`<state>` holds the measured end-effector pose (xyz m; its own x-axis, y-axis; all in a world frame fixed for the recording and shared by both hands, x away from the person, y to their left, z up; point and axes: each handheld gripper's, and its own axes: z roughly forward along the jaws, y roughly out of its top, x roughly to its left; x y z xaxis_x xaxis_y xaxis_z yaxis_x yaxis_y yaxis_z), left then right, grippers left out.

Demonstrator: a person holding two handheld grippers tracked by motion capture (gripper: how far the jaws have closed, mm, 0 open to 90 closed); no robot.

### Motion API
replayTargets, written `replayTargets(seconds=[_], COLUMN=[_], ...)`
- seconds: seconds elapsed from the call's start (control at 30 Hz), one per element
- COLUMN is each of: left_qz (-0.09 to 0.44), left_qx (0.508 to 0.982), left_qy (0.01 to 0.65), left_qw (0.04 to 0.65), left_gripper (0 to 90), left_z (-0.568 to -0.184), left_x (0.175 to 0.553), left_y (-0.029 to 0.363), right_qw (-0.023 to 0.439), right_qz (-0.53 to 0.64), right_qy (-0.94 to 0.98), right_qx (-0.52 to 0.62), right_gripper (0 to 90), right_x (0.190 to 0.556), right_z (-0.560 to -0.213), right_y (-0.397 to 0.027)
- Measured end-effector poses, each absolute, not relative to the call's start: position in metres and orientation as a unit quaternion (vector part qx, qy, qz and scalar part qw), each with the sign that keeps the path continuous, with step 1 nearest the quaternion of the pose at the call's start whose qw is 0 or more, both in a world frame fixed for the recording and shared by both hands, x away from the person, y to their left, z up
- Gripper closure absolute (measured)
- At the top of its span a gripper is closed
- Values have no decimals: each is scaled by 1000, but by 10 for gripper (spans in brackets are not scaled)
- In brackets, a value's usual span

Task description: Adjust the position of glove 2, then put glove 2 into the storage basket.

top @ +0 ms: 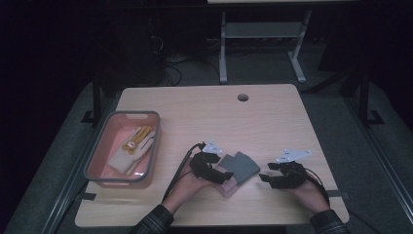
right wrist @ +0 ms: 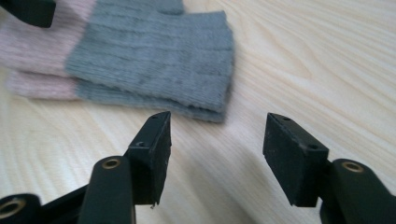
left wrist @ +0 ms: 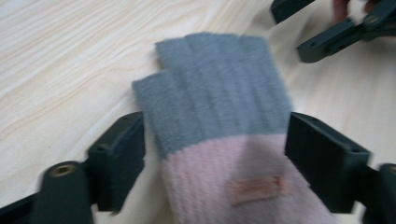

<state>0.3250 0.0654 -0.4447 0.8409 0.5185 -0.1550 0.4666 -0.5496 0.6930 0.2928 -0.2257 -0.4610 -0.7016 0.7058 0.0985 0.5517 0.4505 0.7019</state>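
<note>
A knit glove (top: 241,165), grey at the fingers and pink at the cuff, lies flat on the wooden table (top: 253,122) near its front. My left gripper (top: 220,173) is open, and its jaws straddle the glove (left wrist: 219,107) where grey meets pink; a small label shows on the pink part. My right gripper (top: 266,178) stands open just to the right of the glove (right wrist: 154,60), a short way off its grey fingertips, with bare wood between its jaws. In the left gripper view the right gripper (left wrist: 336,32) shows at the top right.
A grey-rimmed pink bin (top: 97,146) sits at the table's left with a white and yellow glove (top: 131,146) inside. A cable hole (top: 242,97) marks the far middle. A white table frame (top: 263,44) stands on the floor beyond.
</note>
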Motion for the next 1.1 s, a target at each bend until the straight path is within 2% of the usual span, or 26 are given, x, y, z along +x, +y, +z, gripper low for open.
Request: replayTargets(seconds=[0.17,0.5,0.7,0.8,0.97,1.1], left_qz=[29,-5,-33,-51,-61,-49], left_qx=[884,880,877,878,887,893], left_qy=[280,286,277,268,247,240], left_qw=[375,380,391,392,385,377], left_gripper=[158,168,266,379,577,632], left_z=[-454,-464,-467,-467,-462,-459], left_x=[326,331,333,333,331,328], left_y=[60,60,61,62,59,57], right_qw=[112,130,145,154,151,151], right_qz=[352,348,357,361,366,366], right_qy=[851,851,841,835,829,829], right_qx=[374,370,379,386,394,395], right_gripper=[388,334,248,188,163,159], right_x=[296,299,302,304,306,306], right_z=[-467,-473,-477,-480,-482,-482], right_y=[-223,-226,-228,-229,-231,-231])
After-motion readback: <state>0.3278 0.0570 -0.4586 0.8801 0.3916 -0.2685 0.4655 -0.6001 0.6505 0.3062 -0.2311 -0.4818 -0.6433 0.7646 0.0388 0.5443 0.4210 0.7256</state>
